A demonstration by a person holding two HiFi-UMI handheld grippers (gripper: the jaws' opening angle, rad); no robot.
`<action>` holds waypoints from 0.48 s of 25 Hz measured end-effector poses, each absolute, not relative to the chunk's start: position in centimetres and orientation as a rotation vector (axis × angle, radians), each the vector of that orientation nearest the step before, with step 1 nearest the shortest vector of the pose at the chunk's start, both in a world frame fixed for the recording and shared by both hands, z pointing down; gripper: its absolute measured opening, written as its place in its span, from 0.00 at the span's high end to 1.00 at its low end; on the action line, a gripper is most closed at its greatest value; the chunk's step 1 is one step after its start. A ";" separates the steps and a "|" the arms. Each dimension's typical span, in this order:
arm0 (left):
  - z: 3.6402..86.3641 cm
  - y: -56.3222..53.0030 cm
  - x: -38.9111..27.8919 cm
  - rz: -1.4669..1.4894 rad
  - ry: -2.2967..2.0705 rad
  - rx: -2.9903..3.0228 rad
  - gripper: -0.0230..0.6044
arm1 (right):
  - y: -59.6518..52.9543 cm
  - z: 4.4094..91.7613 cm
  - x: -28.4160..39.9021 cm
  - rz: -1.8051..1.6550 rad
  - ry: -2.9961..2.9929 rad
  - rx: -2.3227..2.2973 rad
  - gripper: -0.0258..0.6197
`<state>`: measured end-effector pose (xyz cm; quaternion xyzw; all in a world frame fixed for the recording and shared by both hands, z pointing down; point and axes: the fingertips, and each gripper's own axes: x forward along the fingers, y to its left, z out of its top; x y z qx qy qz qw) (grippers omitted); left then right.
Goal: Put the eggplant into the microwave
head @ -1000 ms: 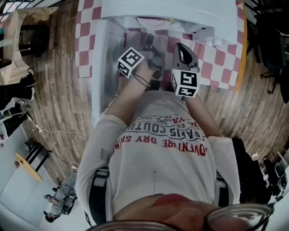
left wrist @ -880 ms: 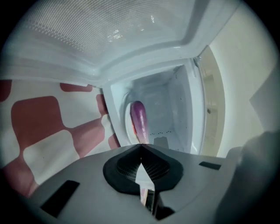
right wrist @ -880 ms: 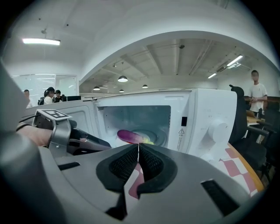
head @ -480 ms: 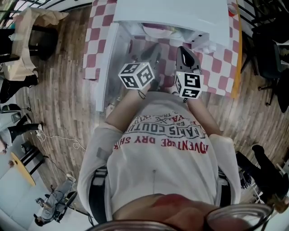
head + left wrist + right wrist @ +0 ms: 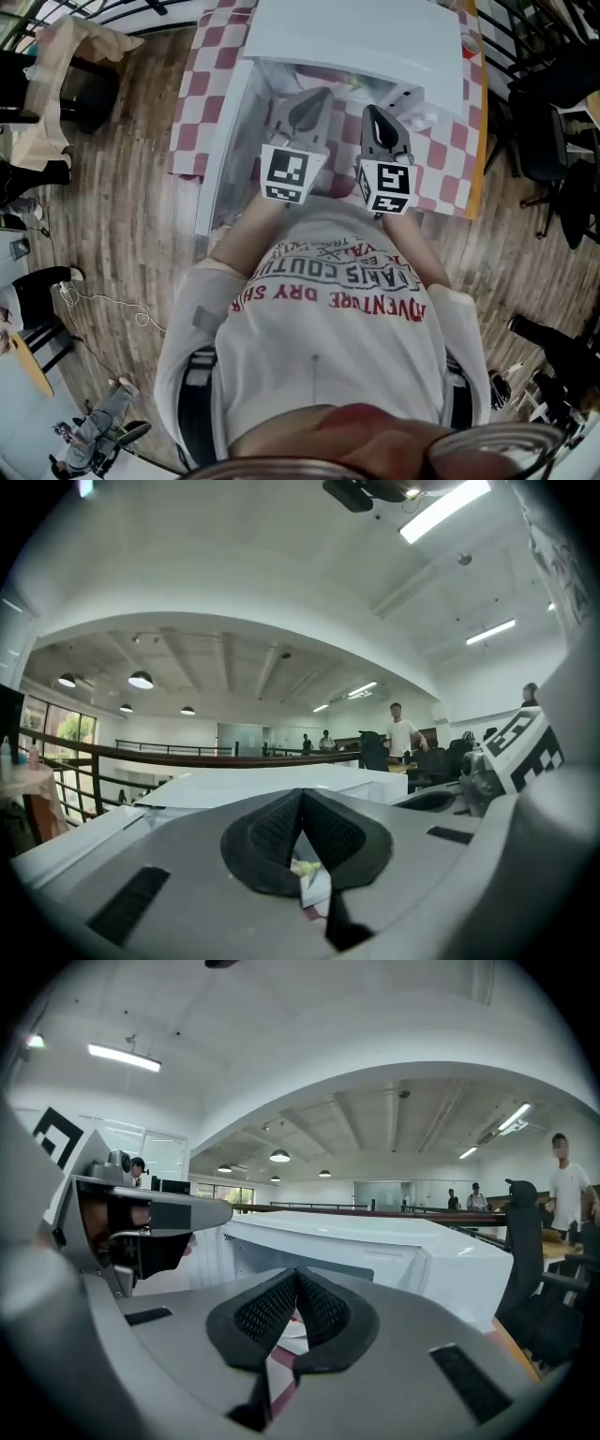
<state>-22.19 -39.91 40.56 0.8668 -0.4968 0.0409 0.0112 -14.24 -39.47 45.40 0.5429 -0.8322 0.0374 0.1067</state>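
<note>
The white microwave (image 5: pixel 361 37) stands on a red-and-white checked tablecloth (image 5: pixel 441 141), its door (image 5: pixel 223 141) swung open to the left. I cannot make out the eggplant in any view. My left gripper (image 5: pixel 312 98) and right gripper (image 5: pixel 376 116) hang side by side in front of the open cavity, both pointing at it. The left gripper (image 5: pixel 302 803) has its pads pressed together with nothing held. The right gripper (image 5: pixel 296 1283) is also shut and empty. In the right gripper view the microwave (image 5: pixel 375 1241) lies straight ahead, with the left gripper (image 5: pixel 122 1213) beside it.
Wooden floor surrounds the table. Black chairs (image 5: pixel 548 141) stand at the right, and a chair draped with cloth (image 5: pixel 66 56) at the far left. People stand far off in the hall (image 5: pixel 401 733). A railing (image 5: pixel 187 758) runs behind the microwave.
Both grippers have risen in front of the microwave. The left gripper has rolled over, so its marker cube now faces up, and it has drawn level with the right gripper.
</note>
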 end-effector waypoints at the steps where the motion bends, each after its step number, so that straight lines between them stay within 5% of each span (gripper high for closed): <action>1: 40.7 -40.0 -22.3 0.127 -1.558 2.698 0.92 | -39.5 45.4 -14.4 0.097 -2.448 1.583 0.92; 12: 41.3 -40.2 -21.4 0.097 -1.499 2.692 0.92 | -39.4 44.8 -14.8 0.073 -2.482 1.559 0.92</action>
